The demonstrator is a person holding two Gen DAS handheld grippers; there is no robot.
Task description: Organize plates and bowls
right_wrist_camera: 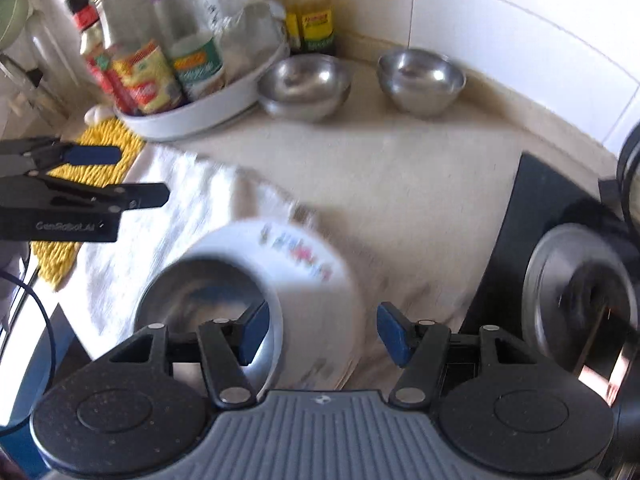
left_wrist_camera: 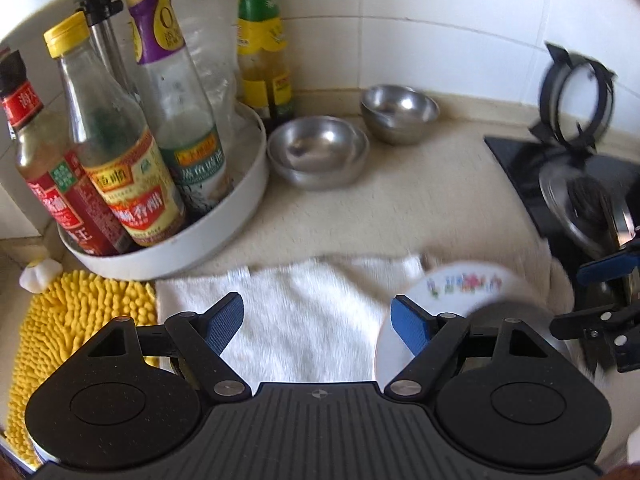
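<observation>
Left claw: my left gripper (left_wrist_camera: 318, 322) hangs with its blue pads spread wide and nothing between them, only the white towel (left_wrist_camera: 304, 312) below, at the bottom centre of the left wrist view.
Right claw: my right gripper (right_wrist_camera: 322, 332) has its jaws parted, no pad pressing on anything; the plate rim shows in the gap.
Plate: a white plate with a flower pattern (right_wrist_camera: 304, 264) lies on the towel, lower centre of the right wrist view, blurred.
Bowl on plate: a steel bowl (right_wrist_camera: 208, 300) rests on the plate's left part, just ahead of my right gripper's left pad.
Other bowls: a stacked pair of steel bowls (left_wrist_camera: 318, 152) and one more steel bowl (left_wrist_camera: 400, 114) stand on the beige counter (left_wrist_camera: 420, 200), upper centre, near the tiled wall.
Sauce tray: a round white tray (left_wrist_camera: 224, 220) of bottles fills the upper left.
Yellow mat: a shaggy yellow mat (left_wrist_camera: 80, 320), lower left, beside the towel.
Stove: a black cooktop (left_wrist_camera: 532, 176) at the right edge.
</observation>
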